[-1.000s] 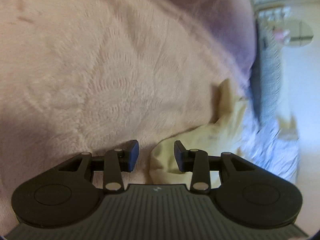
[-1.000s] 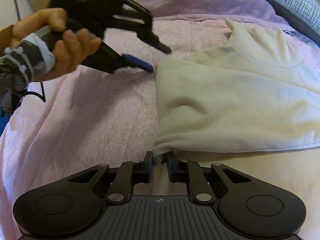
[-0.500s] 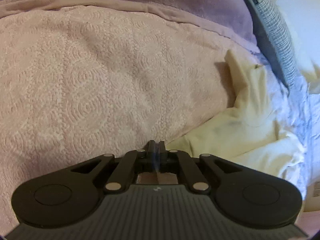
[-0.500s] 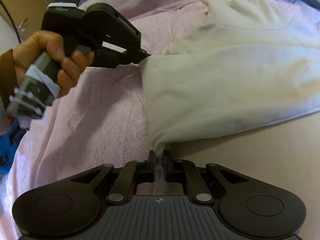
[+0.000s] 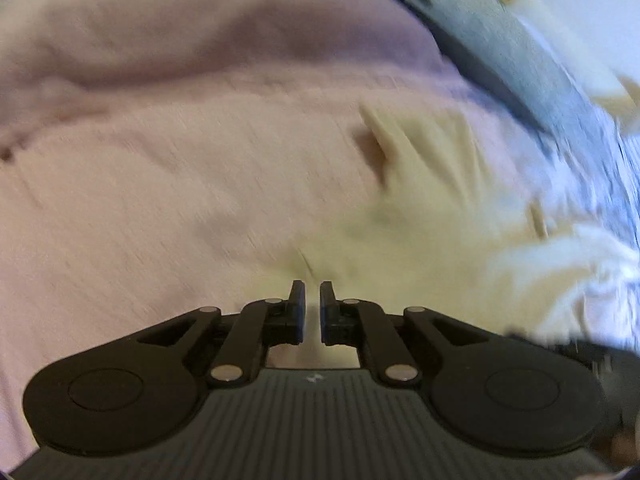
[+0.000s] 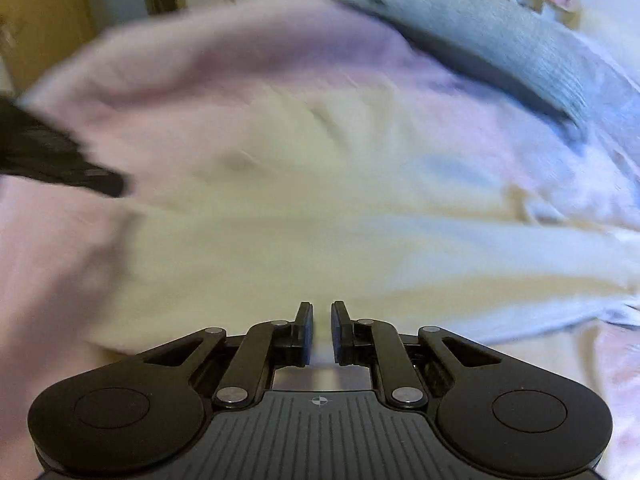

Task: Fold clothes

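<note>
A second ago your left hand-held gripper [image 5: 312, 296] stood wide at the left edge of the cream top [image 5: 420, 216]. It has since clamped down on that edge, and now only a slit shows between its jaws, with cream cloth in it. I read that as a narrow pinch on the top.

Your right hand-held gripper [image 6: 321, 316] had the near-left corner nipped tight half a second ago. Its jaws have just been opening a little. They are still narrow and pale cloth shows in the gap, but with this blur I cannot tell whether the pads still press on it.

Both views have swung and smeared since then, and the top now sits more squarely ahead of each gripper. You seem to be carrying the left side across to start the fold, which is not laid down yet.

The top lies on the pink bedspread [image 5: 160, 200]. From your left gripper it runs away to the far right, towards the grey cushion [image 5: 500, 52]. In the right wrist view it fills the middle, and its near hem comes right up to the jaws. Your left gripper shows as a dark shape at the top's left edge.
</note>
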The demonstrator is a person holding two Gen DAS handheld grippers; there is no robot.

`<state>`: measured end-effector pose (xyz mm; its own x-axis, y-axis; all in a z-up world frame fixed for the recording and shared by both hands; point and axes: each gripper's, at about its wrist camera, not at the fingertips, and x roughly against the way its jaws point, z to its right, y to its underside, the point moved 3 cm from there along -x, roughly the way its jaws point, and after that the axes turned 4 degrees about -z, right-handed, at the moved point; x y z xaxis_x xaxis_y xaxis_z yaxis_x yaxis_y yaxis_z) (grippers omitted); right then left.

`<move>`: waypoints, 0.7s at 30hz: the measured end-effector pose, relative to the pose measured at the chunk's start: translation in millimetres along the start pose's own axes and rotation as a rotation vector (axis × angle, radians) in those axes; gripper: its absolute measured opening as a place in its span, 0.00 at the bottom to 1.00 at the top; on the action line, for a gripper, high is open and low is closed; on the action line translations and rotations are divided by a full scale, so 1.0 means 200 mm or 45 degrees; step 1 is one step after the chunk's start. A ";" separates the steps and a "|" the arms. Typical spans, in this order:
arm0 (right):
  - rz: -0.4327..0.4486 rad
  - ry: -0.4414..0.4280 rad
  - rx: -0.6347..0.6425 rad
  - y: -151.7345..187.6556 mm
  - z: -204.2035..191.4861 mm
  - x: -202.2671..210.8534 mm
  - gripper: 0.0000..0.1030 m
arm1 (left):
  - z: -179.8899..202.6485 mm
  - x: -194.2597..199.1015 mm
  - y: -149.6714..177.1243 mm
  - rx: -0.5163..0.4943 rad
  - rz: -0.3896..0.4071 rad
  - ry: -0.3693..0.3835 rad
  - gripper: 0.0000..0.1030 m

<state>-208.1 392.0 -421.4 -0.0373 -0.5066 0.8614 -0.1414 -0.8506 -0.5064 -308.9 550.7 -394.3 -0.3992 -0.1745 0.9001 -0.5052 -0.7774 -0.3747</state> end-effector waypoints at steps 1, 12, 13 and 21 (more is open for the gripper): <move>-0.010 -0.011 -0.005 0.02 0.07 -0.01 0.11 | 0.03 -0.04 0.05 -0.013 -0.023 -0.024 0.03; -0.039 -0.135 -0.250 0.07 0.65 0.15 0.11 | 0.31 0.03 0.36 0.037 0.009 -0.258 0.03; -0.018 -0.173 -0.307 0.06 0.73 0.19 0.11 | 0.35 0.06 0.35 0.050 0.027 -0.248 0.04; 0.013 -0.167 -1.046 0.35 1.71 0.37 0.27 | 0.74 0.10 0.30 0.137 0.035 -0.053 0.04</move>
<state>117.8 247.8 -406.7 0.0657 -0.5690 0.8197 -0.8205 -0.4983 -0.2801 -233.3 411.0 -366.1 -0.3787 -0.2197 0.8991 -0.4082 -0.8322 -0.3753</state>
